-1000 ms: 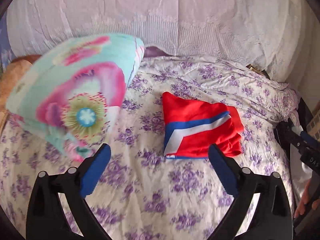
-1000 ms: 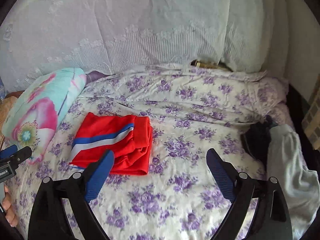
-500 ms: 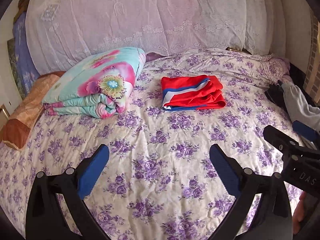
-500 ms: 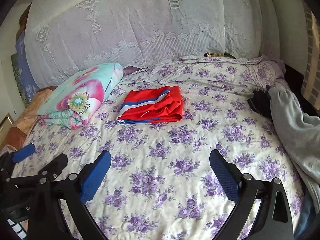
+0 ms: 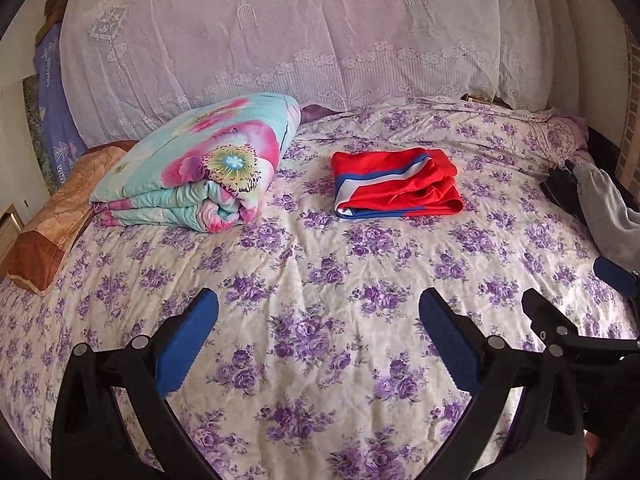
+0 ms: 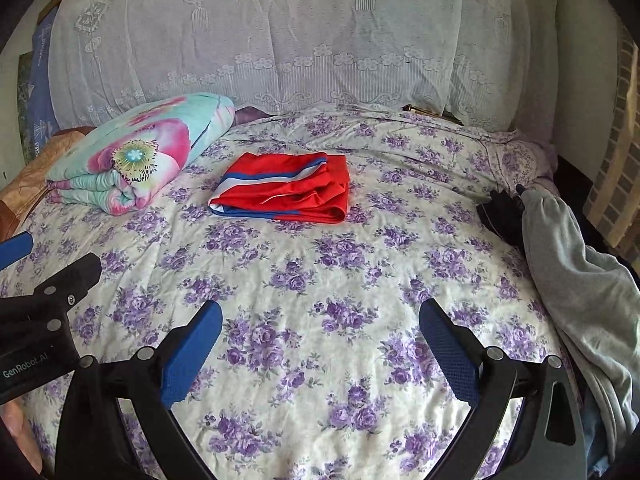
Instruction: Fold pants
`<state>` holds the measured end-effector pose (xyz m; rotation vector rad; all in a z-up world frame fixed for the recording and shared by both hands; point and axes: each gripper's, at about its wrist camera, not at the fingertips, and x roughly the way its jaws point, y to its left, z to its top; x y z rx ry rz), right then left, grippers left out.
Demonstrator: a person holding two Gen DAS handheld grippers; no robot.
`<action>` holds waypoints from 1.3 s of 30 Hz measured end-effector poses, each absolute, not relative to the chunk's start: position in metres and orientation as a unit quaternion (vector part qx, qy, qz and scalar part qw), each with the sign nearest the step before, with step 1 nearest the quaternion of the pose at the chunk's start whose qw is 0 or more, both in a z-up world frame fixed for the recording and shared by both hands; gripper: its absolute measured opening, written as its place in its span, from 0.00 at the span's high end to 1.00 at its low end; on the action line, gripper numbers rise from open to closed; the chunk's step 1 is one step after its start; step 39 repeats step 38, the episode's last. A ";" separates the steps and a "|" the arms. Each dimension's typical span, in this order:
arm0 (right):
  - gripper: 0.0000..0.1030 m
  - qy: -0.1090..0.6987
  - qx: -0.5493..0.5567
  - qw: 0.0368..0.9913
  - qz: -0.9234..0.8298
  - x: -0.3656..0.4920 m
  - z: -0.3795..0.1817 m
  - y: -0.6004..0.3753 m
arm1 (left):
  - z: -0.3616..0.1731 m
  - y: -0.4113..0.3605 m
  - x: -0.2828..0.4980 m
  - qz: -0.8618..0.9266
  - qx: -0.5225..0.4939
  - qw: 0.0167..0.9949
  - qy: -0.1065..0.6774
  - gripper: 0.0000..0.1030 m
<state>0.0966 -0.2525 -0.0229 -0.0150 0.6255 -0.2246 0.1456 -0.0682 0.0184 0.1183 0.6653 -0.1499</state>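
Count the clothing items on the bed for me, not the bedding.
3: folded red pants mid-bed beside the floral quilt; a grey garment along the right edge; a dark item touching its far end. More may hide underneath.

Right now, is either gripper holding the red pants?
No, the folded red pants lie alone on the bedsheet, with both the left gripper and right gripper open and empty.

You are holding the left gripper point(image 5: 318, 324) with its blue-padded fingers point(image 5: 186, 342) spread wide, filling the bottom of its own view and gripping nothing. You are keeping the right gripper point(image 6: 320, 328) just as wide apart (it is also showing at the lower right edge of the left view). A bit of your hand point(image 6: 18, 432) is peeking in at the lower left of the right view.
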 end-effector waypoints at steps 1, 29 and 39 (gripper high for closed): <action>0.04 0.308 -0.005 0.945 -0.111 0.097 -0.024 -0.254 | 0.018 -0.068 0.146 -0.073 0.056 0.940 0.328 0.05; 0.04 0.309 0.008 0.943 -0.119 0.095 -0.025 -0.259 | 0.015 -0.059 0.149 -0.066 0.036 0.942 0.328 0.05; 0.04 0.310 0.008 0.943 -0.119 0.094 -0.025 -0.259 | 0.012 -0.060 0.151 -0.065 0.028 0.937 0.342 0.05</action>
